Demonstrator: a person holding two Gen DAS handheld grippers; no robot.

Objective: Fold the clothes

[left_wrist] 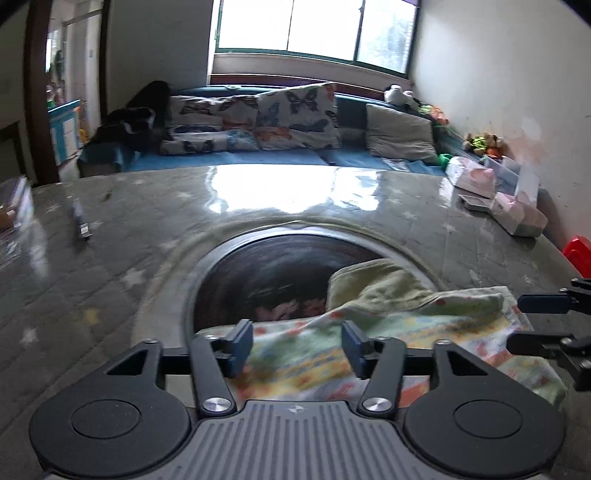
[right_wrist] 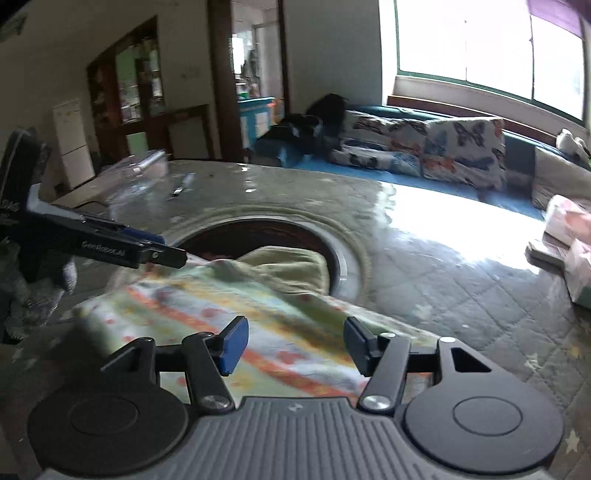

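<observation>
Left hand-held gripper (left_wrist: 297,345) sat nearest the lens, fingers apart, blue pads (left_wrist: 242,345) clear of any cloth, nothing clamped. Right hand-held gripper (right_wrist: 295,347) was the same: fingers apart, nothing between them.

Directly under and just ahead of both was the garment (left_wrist: 388,343), a light cloth with orange, yellow and green print, lying flat on the tabletop (left_wrist: 110,266). Its plain green part (right_wrist: 291,267) was bunched up at the far end, ahead of both grippers, and overlapped the round dark inset (left_wrist: 266,280) in the tabletop's middle.

In the left wrist view the right hand-held gripper's fingers came in from the right edge, at the garment's right side; whether they touched the cloth could not be told. In the right wrist view the left hand-held gripper came in from the left, fingertips over the garment's far-left edge; contact could not be told there either.

Further out, left of the left hand-held gripper, a small dark stick-like object (left_wrist: 81,221) lay on the tabletop, too blurred to identify. Far right, pink-and-white boxes (left_wrist: 476,177) sat along the tabletop edge by the wall.

Beyond the tabletop: a blue daybed (left_wrist: 229,158) with butterfly-print cushions (left_wrist: 295,114) and a grey pillow (left_wrist: 400,131), under a window (left_wrist: 317,26).
</observation>
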